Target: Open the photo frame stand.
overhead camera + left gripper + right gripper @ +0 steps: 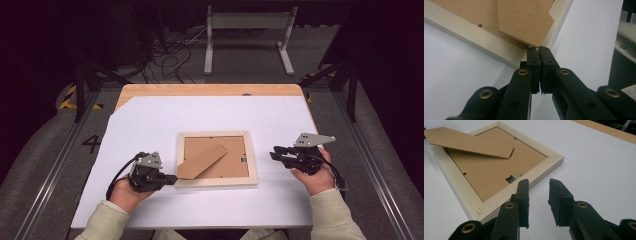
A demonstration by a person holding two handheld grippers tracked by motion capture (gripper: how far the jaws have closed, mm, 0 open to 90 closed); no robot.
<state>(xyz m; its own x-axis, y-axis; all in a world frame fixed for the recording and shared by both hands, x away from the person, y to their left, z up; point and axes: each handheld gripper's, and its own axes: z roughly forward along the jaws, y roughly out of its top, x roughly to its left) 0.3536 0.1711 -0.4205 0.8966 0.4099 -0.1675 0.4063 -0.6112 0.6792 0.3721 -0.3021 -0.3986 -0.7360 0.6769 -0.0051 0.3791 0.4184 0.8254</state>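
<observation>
Two tongs flanking frame (217,158), left (172,179) closed, right (274,152) parted

Pale wood frame (216,182), matt fibreboard back (230,162)

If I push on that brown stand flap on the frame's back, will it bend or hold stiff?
The stand flap looks like thin fibreboard with a clean flat edge, so probably stiff yet snappable. The frame seems light; it may slide on the smooth white sheet.
</observation>
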